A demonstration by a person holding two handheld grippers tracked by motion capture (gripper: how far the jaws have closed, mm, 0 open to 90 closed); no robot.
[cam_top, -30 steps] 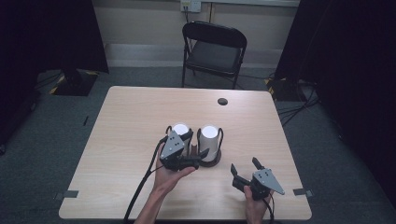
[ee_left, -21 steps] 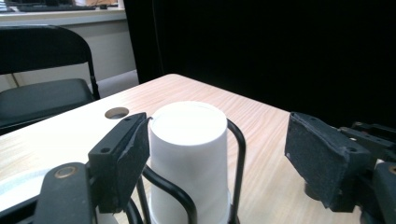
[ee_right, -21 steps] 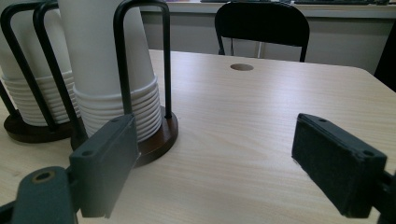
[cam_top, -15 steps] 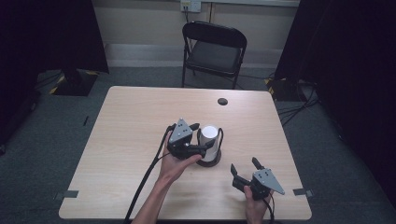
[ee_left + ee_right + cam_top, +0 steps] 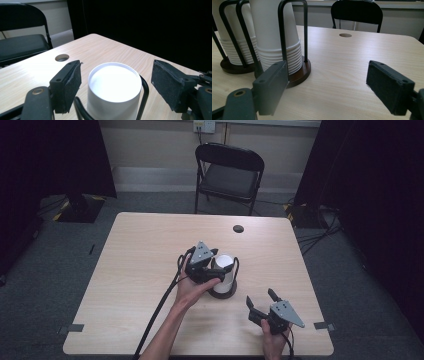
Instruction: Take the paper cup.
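Two stacks of white paper cups stand in black wire holders on round dark bases near the table's middle. My left gripper (image 5: 216, 268) reaches from the left around the top cup of the right-hand stack (image 5: 226, 262). In the left gripper view that cup (image 5: 113, 83) sits between the pads (image 5: 72, 85), with a gap on each side. The jaws have just been closing and stand open around the cup. The wire holder (image 5: 145, 87) curves by the cup. My right gripper (image 5: 260, 297) rests open and empty near the front right. Its view shows the nearer stack (image 5: 274, 37) and the farther stack (image 5: 234, 37).
A black folding chair (image 5: 230, 172) stands behind the table. A round cable hole (image 5: 238, 228) lies at the table's back right. The wooden table (image 5: 135, 250) is bare at left and at back. Black curtains hang on both sides.
My left gripper has moved right, from the left-hand stack to the top of the right-hand stack, now hiding the left one. The right gripper has stayed put.
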